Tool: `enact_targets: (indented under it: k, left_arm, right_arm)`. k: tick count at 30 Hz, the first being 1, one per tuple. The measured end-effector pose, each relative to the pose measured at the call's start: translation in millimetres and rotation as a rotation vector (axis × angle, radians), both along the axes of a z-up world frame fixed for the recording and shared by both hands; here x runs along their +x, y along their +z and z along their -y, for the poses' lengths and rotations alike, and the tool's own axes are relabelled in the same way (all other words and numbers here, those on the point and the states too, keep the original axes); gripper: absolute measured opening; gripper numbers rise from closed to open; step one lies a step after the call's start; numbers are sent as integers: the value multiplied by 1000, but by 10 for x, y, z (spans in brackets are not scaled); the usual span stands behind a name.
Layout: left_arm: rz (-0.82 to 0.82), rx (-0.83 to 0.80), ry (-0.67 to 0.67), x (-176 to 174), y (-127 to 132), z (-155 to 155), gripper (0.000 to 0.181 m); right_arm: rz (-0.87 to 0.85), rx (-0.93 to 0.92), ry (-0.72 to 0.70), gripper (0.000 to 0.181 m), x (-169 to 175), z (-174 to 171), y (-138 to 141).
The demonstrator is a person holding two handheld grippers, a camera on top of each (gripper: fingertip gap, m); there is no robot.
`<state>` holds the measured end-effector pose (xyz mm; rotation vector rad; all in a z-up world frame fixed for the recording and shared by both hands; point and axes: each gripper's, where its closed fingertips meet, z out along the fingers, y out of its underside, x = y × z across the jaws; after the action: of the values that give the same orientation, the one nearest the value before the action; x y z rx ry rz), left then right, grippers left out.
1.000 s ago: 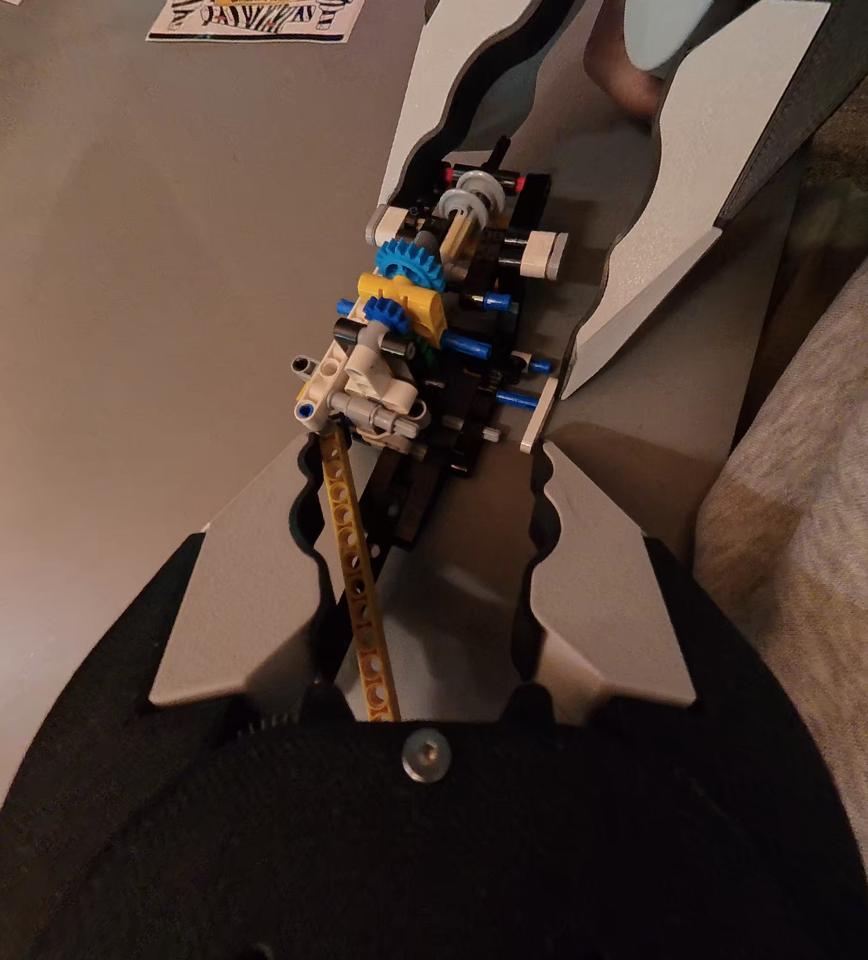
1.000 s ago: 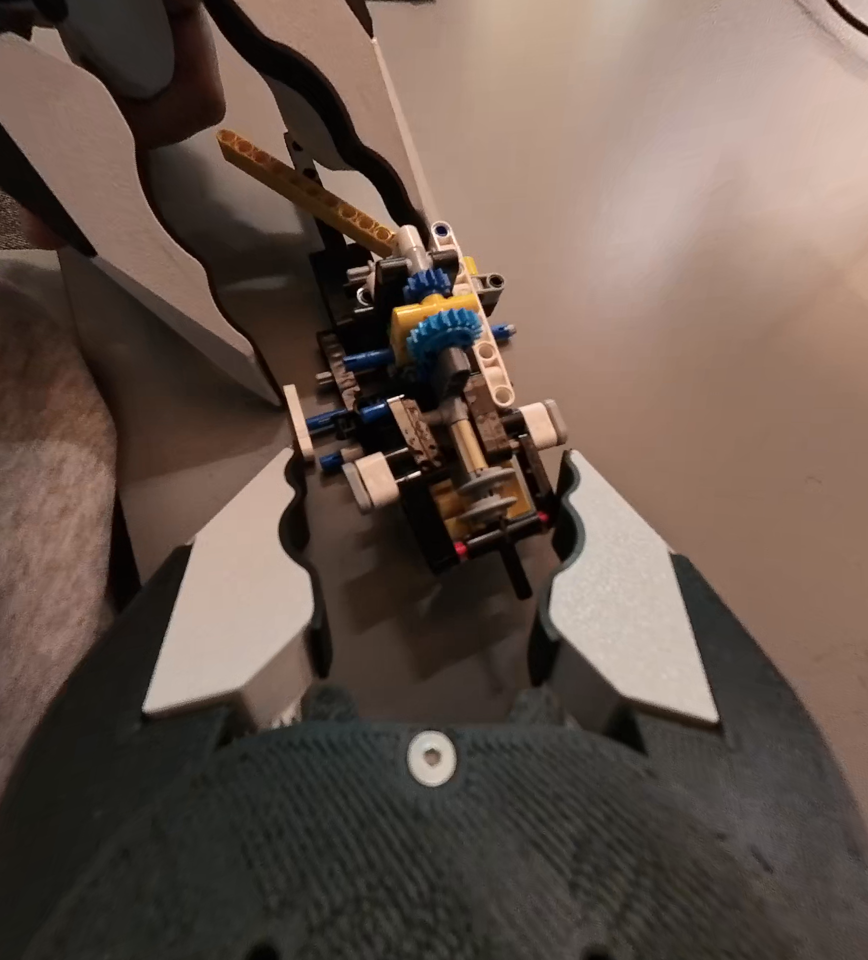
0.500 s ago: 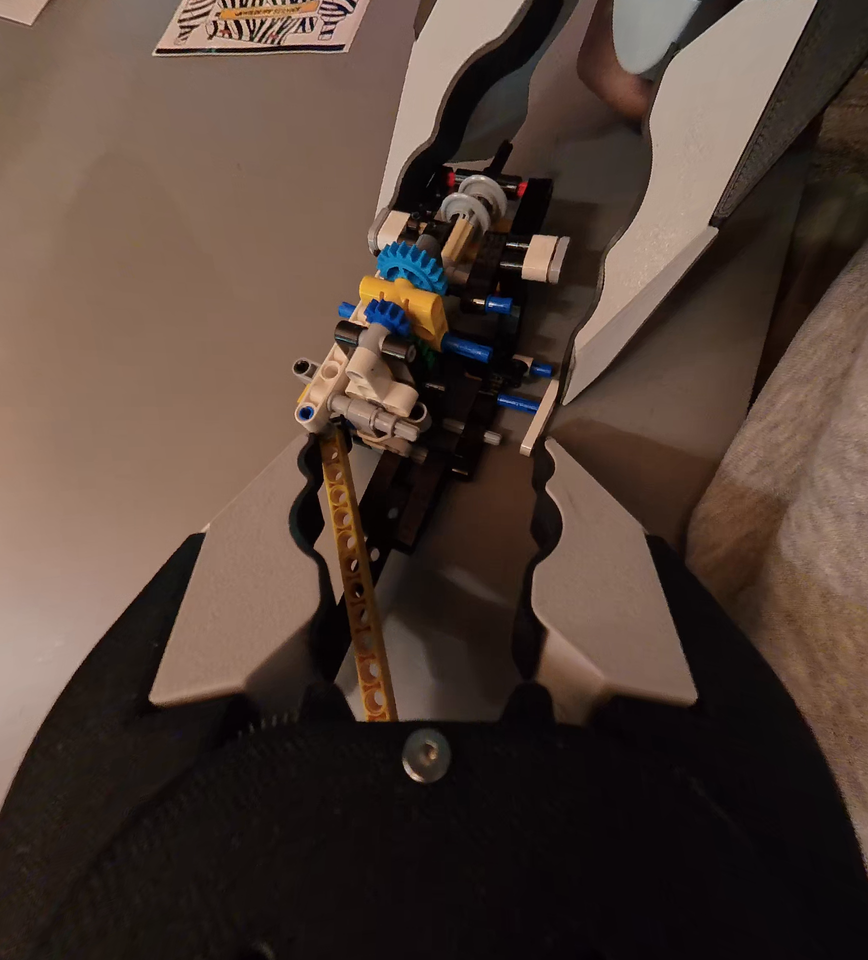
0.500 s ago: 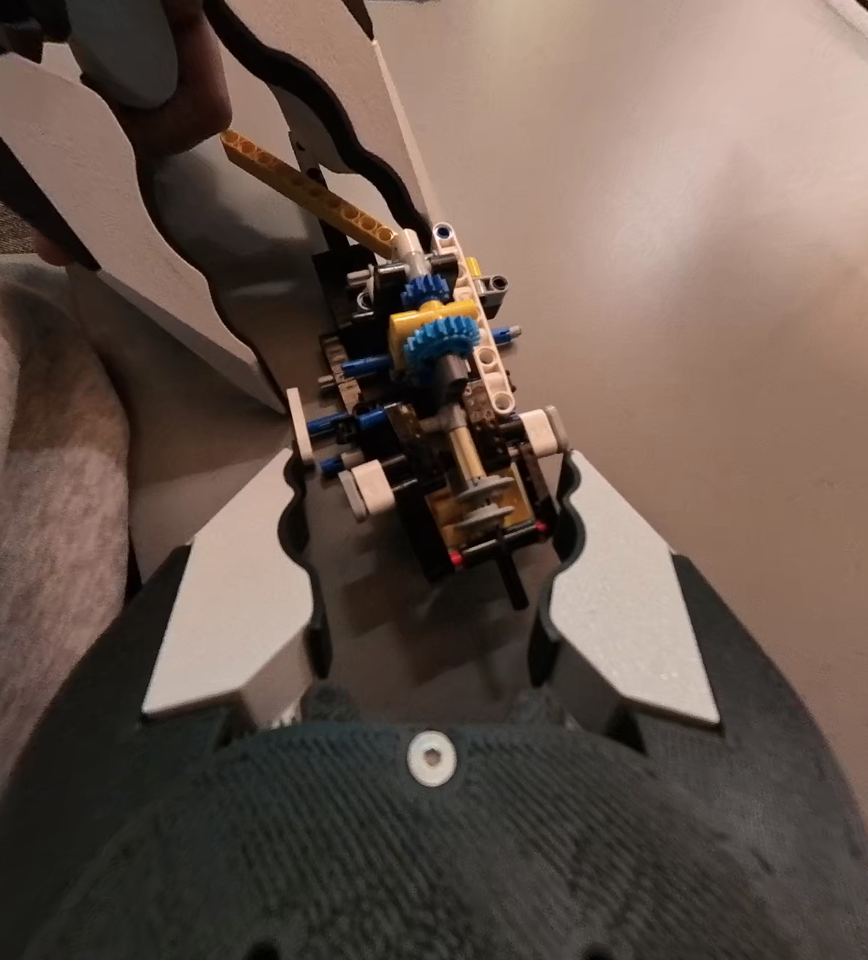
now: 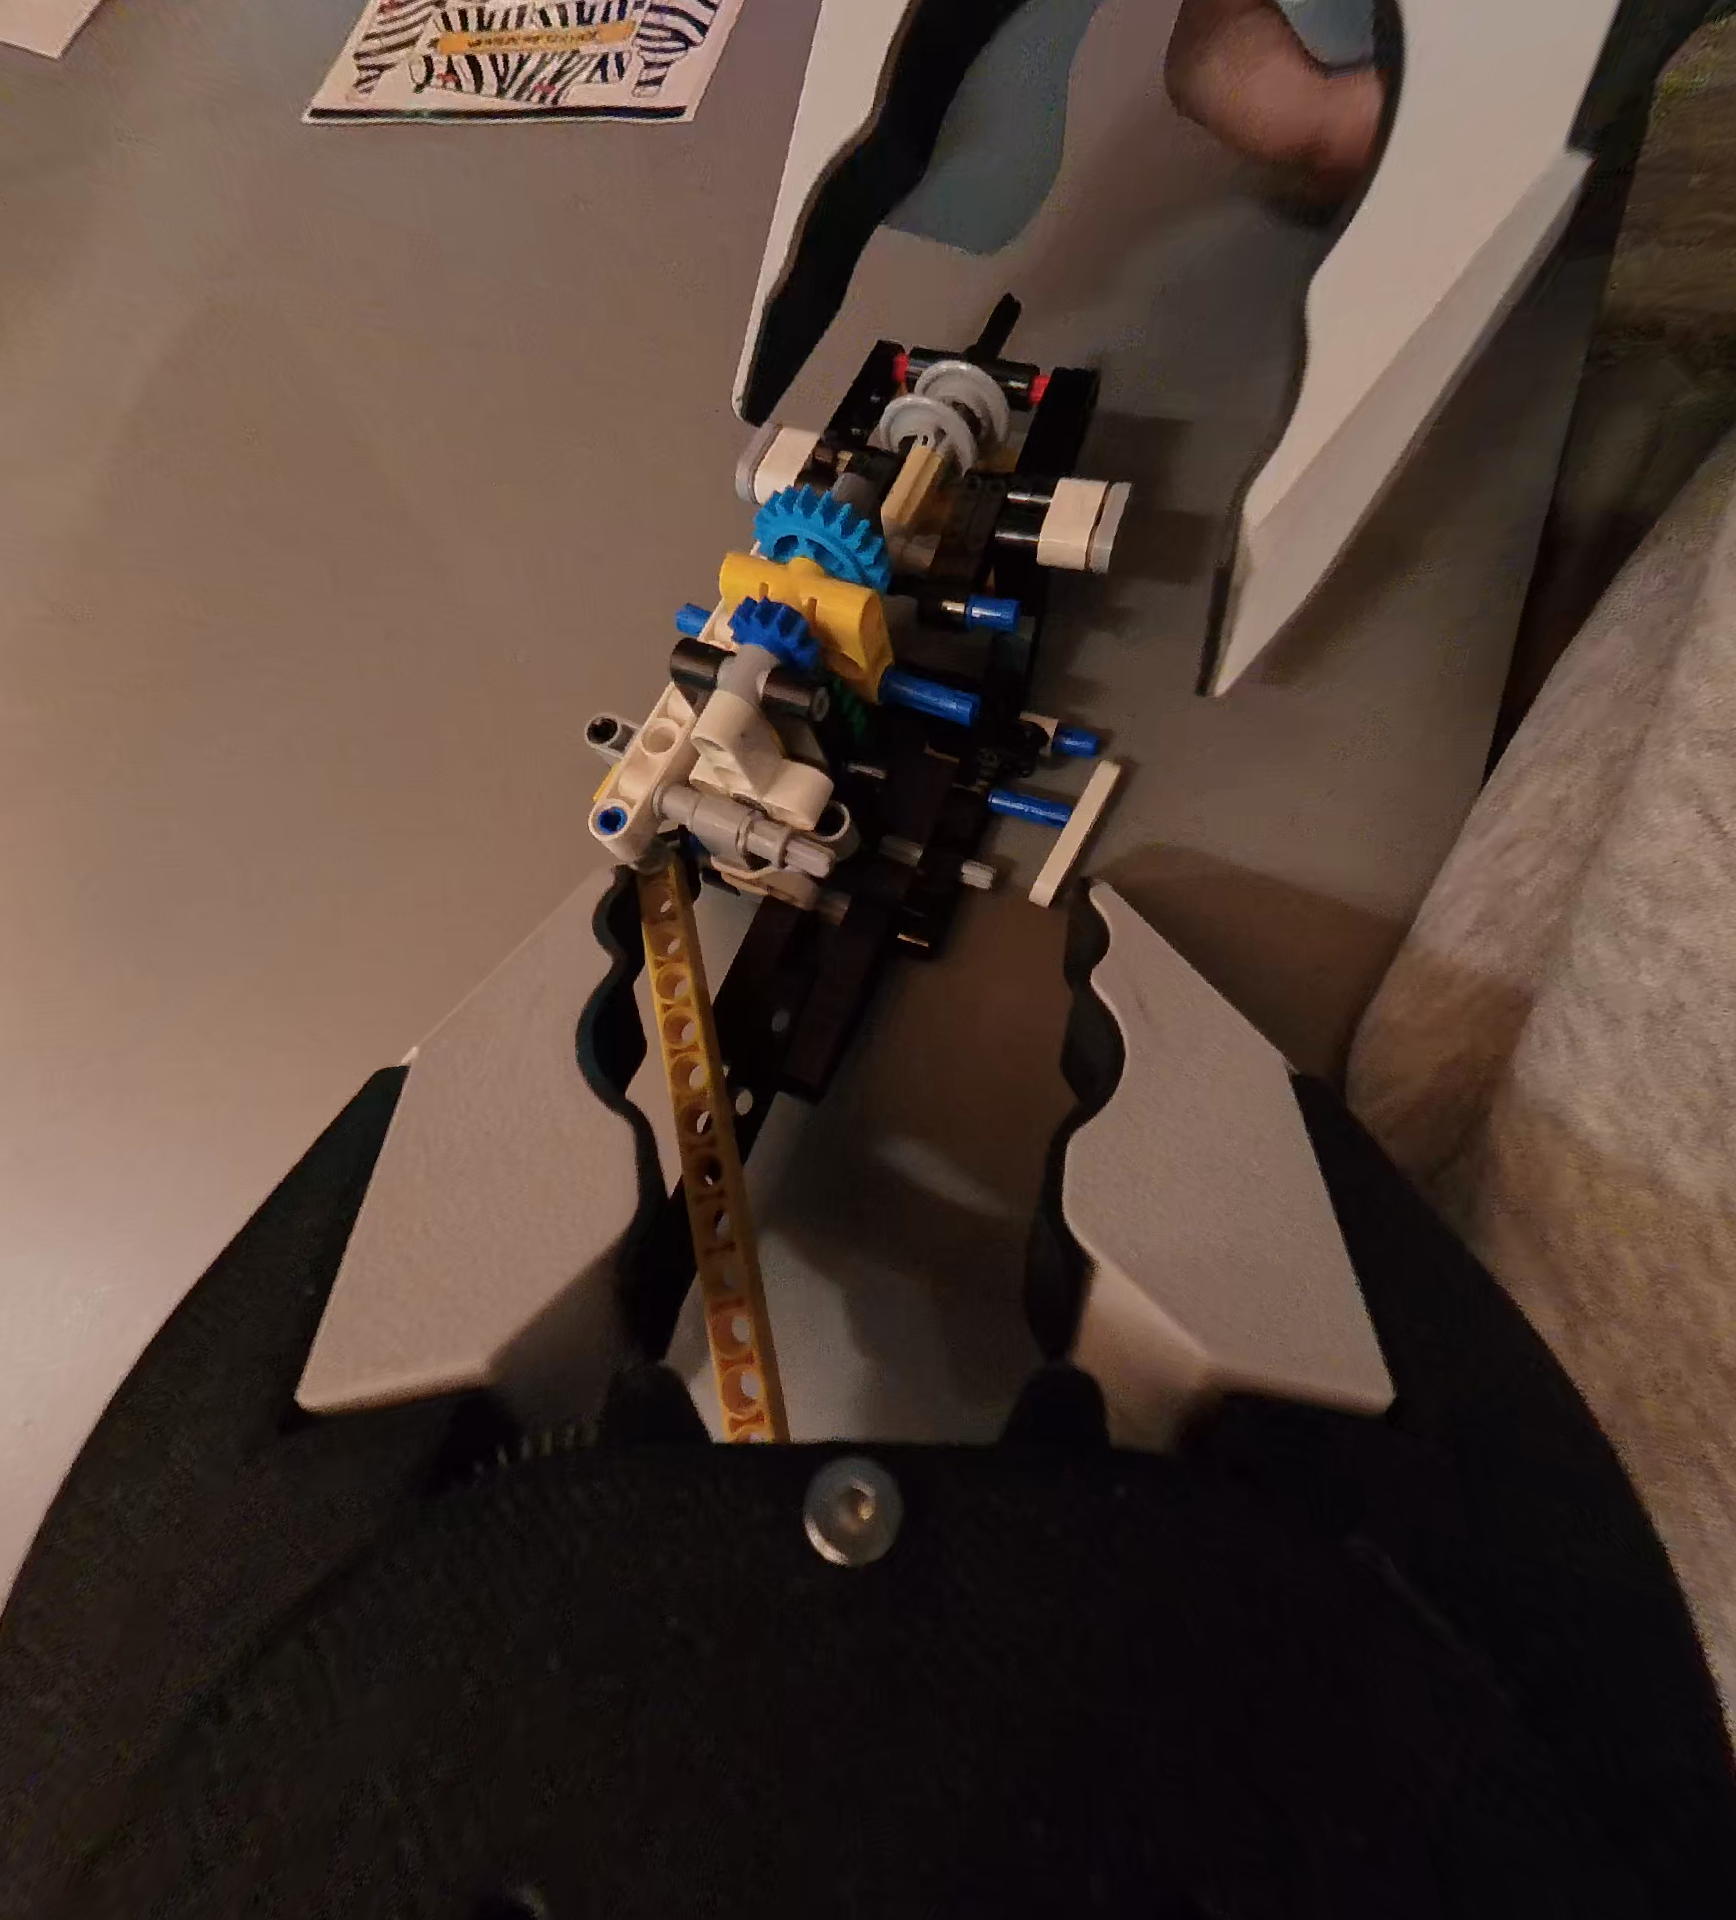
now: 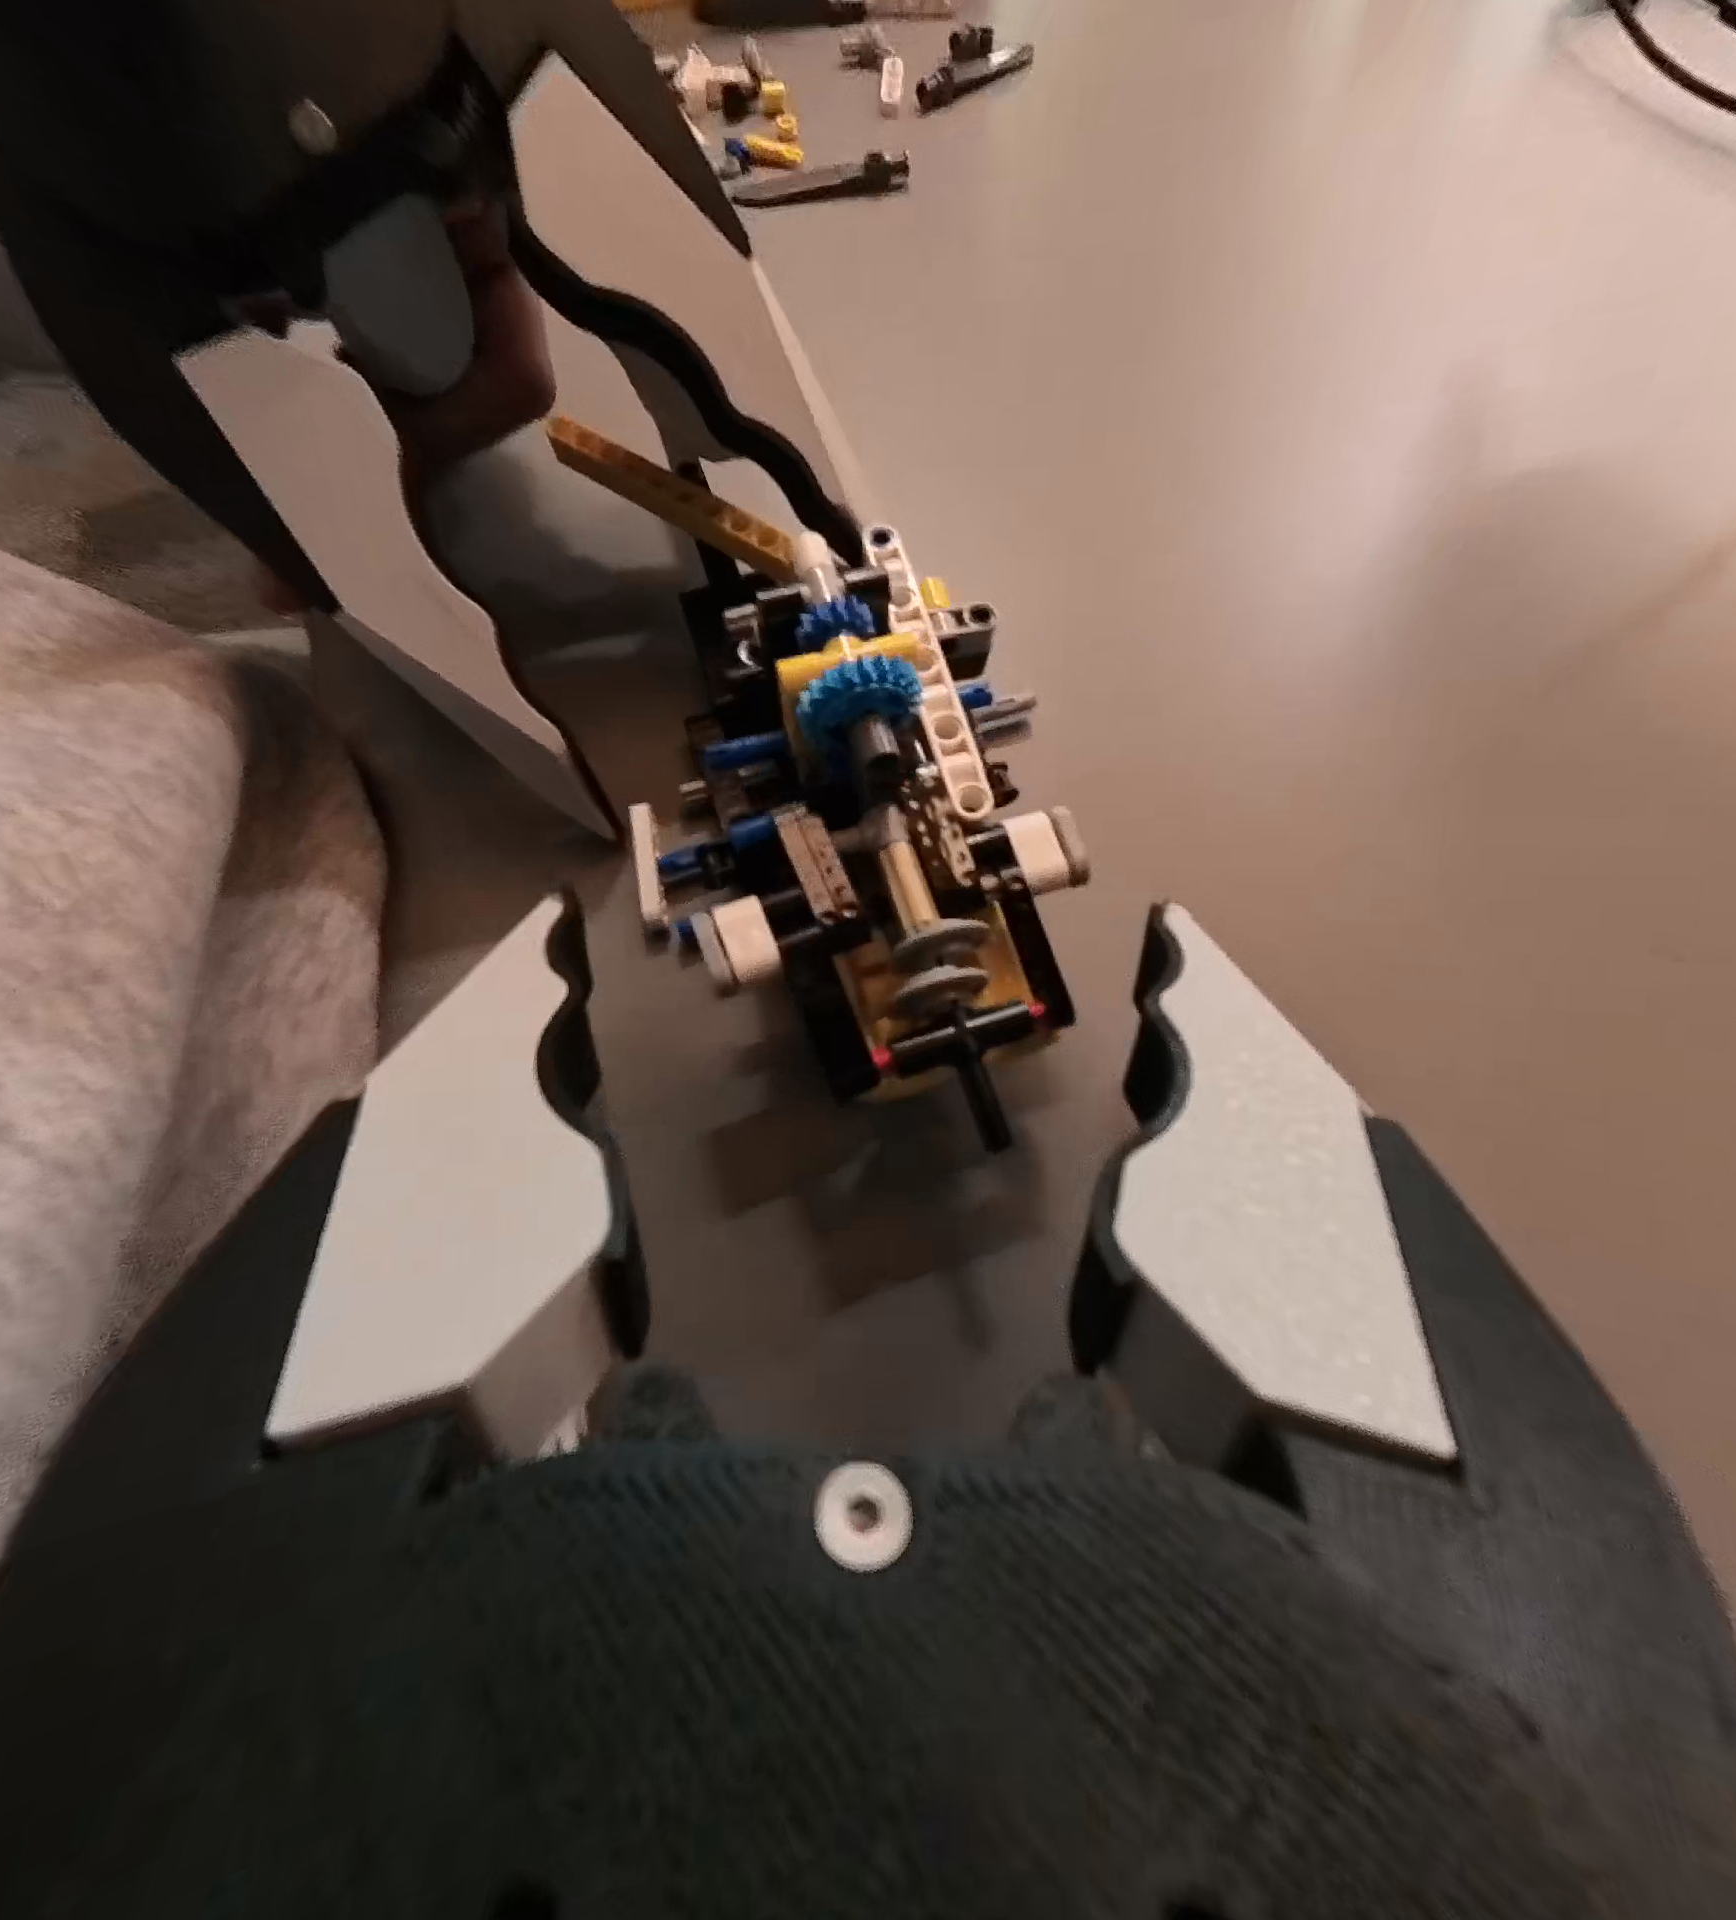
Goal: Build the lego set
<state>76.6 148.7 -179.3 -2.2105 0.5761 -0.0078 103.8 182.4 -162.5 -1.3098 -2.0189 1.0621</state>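
A part-built Lego Technic model (image 5: 843,644) with blue gears, a yellow block, white and black beams lies on the grey table (image 5: 220,623). A long yellow holed beam (image 5: 708,1143) sticks out of it and runs back along the inside of my left finger. My left gripper (image 5: 853,894) is open around the model's near end. My right gripper (image 6: 859,914) is open at the other end (image 6: 885,790), with gaps on both sides. Each gripper shows in the other's view: the right one (image 5: 978,545), the left one (image 6: 729,686).
A zebra-patterned sheet (image 5: 521,52) lies at the far edge of the left wrist view. Several loose Lego pieces (image 6: 822,125) and a black cable (image 6: 1726,73) lie farther off. Grey fabric (image 5: 1622,1039) borders the table; it also shows in the right wrist view (image 6: 64,935).
My right gripper has drawn back from the model's end, so its right finger no longer touches it. The left gripper and the model have stayed put.
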Motion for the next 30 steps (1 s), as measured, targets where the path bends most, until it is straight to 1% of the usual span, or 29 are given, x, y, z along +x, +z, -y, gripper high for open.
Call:
enact_targets:
  k: [4,11,13,25,30]
  left_arm:
    - [-5,2,-1,7,0,-2,83]
    - [-9,0,-3,0,11,4,82]
    - [-9,-1,-3,-6,4,7,81]
    - [-20,-5,-6,-8,-8,10,79]
    - [-16,-2,-10,-6,0,13,78]
  right_arm:
    - [38,70,-6,103,-7,-24,-117]
    - [51,171,10,100,-59,34,-201]
    - [52,167,10,98,-56,28,-200]
    - [62,141,8,98,-75,16,-213]
    - [62,134,7,96,-73,10,-210]
